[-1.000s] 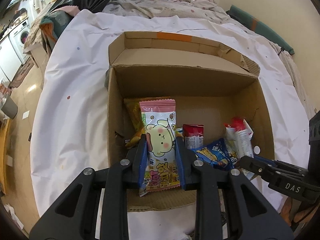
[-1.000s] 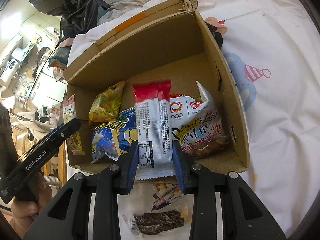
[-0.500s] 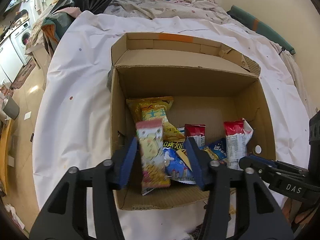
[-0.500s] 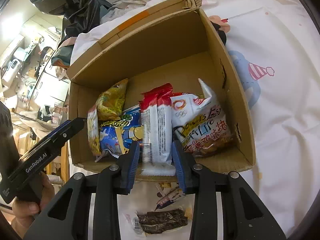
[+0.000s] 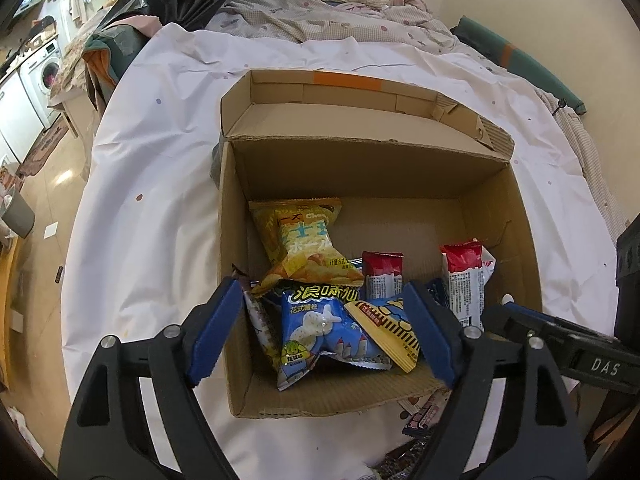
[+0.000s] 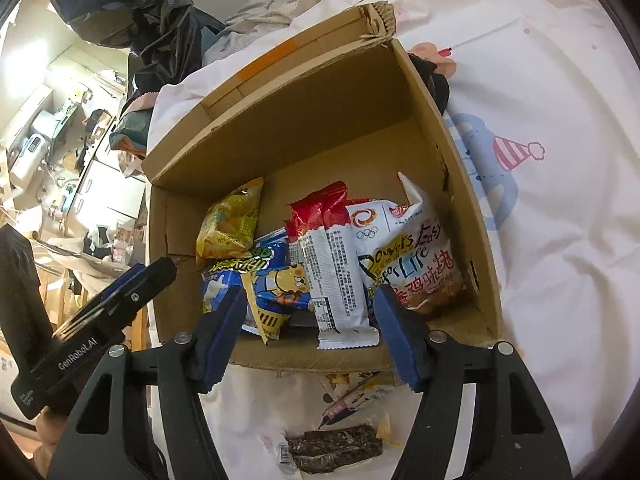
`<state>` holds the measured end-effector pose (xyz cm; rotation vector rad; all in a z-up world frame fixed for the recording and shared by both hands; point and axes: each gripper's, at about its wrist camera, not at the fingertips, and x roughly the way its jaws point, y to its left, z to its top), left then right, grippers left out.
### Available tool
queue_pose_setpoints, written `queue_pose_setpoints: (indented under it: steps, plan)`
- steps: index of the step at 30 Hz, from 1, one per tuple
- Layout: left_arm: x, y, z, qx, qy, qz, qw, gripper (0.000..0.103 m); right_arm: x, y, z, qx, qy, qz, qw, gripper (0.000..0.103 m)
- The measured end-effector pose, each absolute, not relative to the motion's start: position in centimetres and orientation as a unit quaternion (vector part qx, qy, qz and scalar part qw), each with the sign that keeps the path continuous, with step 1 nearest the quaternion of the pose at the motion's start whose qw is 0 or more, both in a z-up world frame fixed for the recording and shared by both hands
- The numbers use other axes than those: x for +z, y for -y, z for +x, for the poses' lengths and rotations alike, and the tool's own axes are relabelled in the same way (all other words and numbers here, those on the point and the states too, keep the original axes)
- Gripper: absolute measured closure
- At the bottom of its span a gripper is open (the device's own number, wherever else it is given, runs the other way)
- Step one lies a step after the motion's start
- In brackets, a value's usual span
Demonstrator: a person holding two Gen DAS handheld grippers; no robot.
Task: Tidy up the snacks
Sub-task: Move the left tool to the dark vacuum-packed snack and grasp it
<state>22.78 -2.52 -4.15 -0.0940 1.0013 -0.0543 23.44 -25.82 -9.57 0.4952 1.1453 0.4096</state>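
left gripper [image 5: 324, 330]: jaws opening, gripping nothing, angled down | right gripper [image 6: 310, 330]: jaws opening, gripping nothing, angled down

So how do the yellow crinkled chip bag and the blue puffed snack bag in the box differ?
The yellow crinkled chip bag lies farther back by the cardboard box left wall; the blue puffed snack bag lies nearer the front, overlapping its lower edge. Both are sealed pillow packs.

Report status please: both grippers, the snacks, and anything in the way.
Left gripper opening, nothing gripped. Right gripper opening, red-topped packet loose between its fingers. Snacks lie in cardboard box. Dark packet waits outside, nothing blocking.
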Motion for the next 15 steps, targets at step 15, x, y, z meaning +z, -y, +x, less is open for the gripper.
queue_pose_setpoints:
  steps: [15]
  plan:
    - [-2.9,3.1,18.6,-0.067,-0.456,-0.009,0.887,0.023,-7.2,28.1,20.5,0.184,-0.508,0.262,0.8,0.033]
